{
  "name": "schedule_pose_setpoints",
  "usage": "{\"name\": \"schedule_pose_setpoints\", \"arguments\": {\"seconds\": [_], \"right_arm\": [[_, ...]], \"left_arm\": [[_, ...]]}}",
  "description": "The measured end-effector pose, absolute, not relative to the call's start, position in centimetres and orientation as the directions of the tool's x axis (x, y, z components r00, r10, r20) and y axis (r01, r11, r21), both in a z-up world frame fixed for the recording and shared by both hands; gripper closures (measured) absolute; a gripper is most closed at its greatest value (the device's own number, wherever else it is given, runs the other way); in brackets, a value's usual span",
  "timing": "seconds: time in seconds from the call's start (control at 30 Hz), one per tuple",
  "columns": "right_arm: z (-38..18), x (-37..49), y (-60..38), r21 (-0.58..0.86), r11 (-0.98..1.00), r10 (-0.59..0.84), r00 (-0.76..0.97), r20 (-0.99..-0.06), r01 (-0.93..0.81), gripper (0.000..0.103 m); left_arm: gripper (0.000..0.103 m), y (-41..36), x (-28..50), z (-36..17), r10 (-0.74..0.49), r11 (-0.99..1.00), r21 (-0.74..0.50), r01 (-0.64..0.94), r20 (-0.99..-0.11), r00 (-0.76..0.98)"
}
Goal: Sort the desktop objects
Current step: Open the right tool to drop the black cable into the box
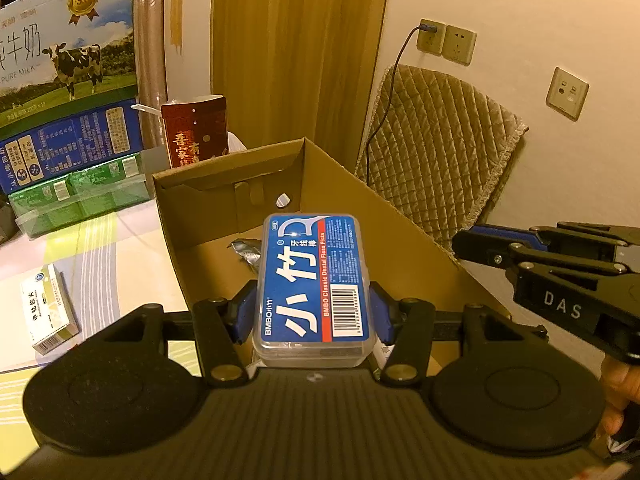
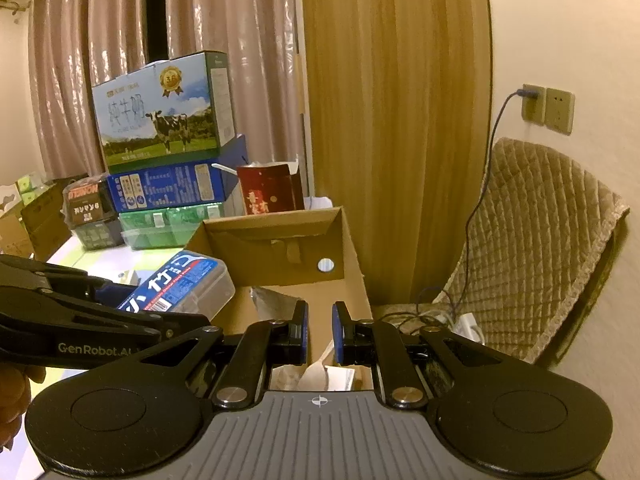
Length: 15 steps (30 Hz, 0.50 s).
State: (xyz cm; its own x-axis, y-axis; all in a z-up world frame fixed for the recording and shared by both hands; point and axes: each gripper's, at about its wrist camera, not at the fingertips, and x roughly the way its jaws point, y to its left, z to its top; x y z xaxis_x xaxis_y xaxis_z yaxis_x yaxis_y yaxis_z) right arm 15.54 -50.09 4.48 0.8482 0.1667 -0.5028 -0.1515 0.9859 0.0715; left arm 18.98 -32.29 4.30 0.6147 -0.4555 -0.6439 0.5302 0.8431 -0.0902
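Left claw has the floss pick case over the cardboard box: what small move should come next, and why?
Probably lower it a little and open: the left claw grips the floss pick case above the open cardboard box, where a foil packet already lies.

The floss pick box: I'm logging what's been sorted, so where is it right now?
The floss pick box is clamped in the left gripper, held above the open cardboard box; in the right wrist view it shows at left, over that box's left wall.
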Motion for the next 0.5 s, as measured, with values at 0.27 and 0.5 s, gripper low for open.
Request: {"name": "schedule_pose_setpoints", "arguments": {"seconds": [0.27, 0.5], "right_arm": [[4.5, 12.6, -51.4, 0.084, 0.991, 0.133, 0.849, -0.511, -0.105, 0.093], [1.5, 6.6, -52.2, 0.117, 0.992, 0.098, 0.811, -0.577, -0.036, 0.055]], "left_arm": [[0.052, -31.8, 18.2, 4.2, -0.454, 0.844, -0.089, 0.53, -0.645, 0.615], [0.052, -31.2, 16.8, 4.5, -0.451, 0.842, -0.075, 0.535, -0.643, 0.619]]}}
